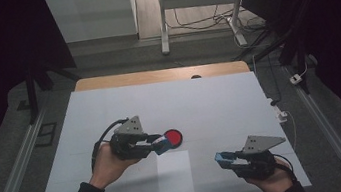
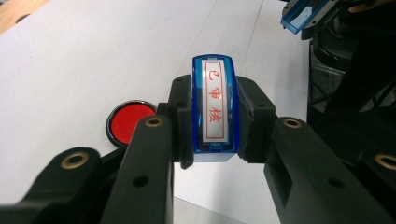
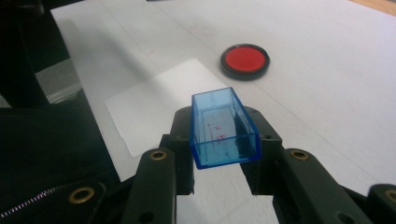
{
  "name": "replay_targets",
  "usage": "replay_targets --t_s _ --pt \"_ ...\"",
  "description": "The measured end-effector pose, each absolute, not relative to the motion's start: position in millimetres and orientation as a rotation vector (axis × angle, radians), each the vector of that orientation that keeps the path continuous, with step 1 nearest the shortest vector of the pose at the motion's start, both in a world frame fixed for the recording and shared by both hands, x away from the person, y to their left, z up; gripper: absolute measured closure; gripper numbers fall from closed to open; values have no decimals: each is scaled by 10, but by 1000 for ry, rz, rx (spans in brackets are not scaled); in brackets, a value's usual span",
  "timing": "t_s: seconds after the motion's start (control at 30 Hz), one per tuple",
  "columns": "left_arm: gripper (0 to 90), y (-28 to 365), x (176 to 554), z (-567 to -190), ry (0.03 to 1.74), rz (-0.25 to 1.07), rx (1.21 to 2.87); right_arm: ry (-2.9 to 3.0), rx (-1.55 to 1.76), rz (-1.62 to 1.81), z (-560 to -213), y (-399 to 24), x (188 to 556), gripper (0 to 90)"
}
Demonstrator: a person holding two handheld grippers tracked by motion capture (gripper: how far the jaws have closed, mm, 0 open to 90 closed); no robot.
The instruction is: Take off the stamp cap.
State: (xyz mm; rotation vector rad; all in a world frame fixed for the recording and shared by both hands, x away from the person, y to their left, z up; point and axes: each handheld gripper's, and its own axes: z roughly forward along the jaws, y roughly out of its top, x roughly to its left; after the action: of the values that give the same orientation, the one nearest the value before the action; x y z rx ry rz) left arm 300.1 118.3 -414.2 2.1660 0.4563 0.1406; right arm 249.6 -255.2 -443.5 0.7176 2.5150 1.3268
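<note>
1. Left gripper (image 2: 212, 116) clamps the stamp (image 2: 213, 107), uncapped, just beside the red ink pad (image 2: 128, 122).
2. Right gripper (image 3: 224, 140) grips the blue cap (image 3: 223, 128), well apart, near the table's front.
3. Step in hand, likely: inking. Next calls for pressing the stamp face squarely on the pad, then onto the paper slip (image 1: 174, 173).

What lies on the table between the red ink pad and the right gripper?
A white paper sheet, seen in the right gripper view, lies between the red ink pad and the right gripper.

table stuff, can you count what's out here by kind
Stamp, clamped in the left gripper: 1
Blue stamp cap, clamped in the right gripper: 1
Red ink pad: 1
Paper slip: 1
Total: 4
</note>
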Motion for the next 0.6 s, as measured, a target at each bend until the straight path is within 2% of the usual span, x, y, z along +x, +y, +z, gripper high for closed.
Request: replay_targets --t_s 0.6 --pt "705 1205 3015 -4142 493 161 2153 2426 878 1305 -4465 -2914 2379 681"
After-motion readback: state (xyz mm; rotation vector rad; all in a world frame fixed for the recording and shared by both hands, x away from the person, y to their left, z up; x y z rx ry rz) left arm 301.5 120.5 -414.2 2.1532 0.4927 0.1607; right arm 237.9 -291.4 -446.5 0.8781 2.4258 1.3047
